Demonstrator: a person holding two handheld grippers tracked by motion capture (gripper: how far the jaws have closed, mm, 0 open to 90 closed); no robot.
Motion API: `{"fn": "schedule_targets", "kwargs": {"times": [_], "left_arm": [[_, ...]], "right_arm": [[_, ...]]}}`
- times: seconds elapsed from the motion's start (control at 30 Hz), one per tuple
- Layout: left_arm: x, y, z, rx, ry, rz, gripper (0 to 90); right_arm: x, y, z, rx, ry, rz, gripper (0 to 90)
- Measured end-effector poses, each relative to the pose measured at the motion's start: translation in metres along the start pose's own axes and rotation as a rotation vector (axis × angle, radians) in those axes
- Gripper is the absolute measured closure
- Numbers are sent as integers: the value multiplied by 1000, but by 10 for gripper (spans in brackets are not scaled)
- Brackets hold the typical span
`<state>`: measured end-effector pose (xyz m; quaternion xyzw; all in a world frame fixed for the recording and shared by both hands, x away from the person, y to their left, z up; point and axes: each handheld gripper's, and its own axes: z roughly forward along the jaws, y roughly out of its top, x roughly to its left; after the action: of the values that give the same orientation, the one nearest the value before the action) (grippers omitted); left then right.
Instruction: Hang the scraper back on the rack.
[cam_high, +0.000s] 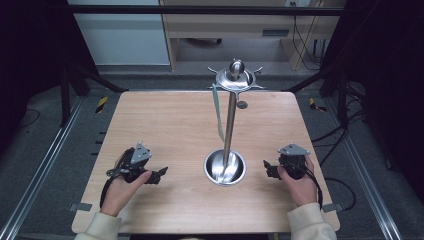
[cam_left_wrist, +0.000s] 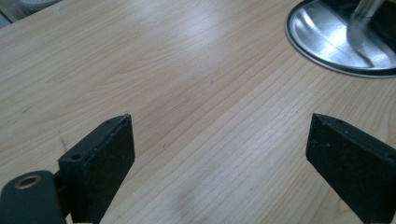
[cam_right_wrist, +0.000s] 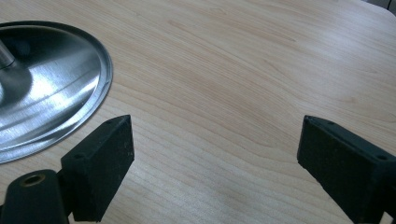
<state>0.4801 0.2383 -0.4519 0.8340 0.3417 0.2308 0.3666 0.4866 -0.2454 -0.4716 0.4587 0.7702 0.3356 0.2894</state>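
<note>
Both grippers, left (cam_high: 159, 175) and right (cam_high: 266, 167), rest wide open and empty, flanking the stand (cam_high: 225, 167) between them; probably a ready pose.

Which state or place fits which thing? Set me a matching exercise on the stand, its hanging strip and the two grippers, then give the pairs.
Things:
1. left gripper
2. right gripper
3. metal stand
4. pale green strip

Places or states:
A. hangs down from the stand's top ring, beside the pole
B. upright on a round dished base at the middle of the wooden table
C. open, at the table's left, jaws pointing toward the stand's base
D. open, at the table's right, just beside the stand's base

Pairs: 1-C, 2-D, 3-B, 4-A
</note>
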Motion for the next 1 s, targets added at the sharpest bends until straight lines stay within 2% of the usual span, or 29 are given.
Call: {"fn": "schedule_targets", "kwargs": {"times": [0.53,0.73,1.0], "left_arm": [[23,-16,-4,17,60,-77,77],[29,-20,-5,31,83,-85,77],[36,-28,-4,59,162,-84,78]], "right_arm": [[0,0,0,-2,0,1,115],[0,0,-1,-1,-3,2,115],[1,0,0,-3,-1,2,115]]}}
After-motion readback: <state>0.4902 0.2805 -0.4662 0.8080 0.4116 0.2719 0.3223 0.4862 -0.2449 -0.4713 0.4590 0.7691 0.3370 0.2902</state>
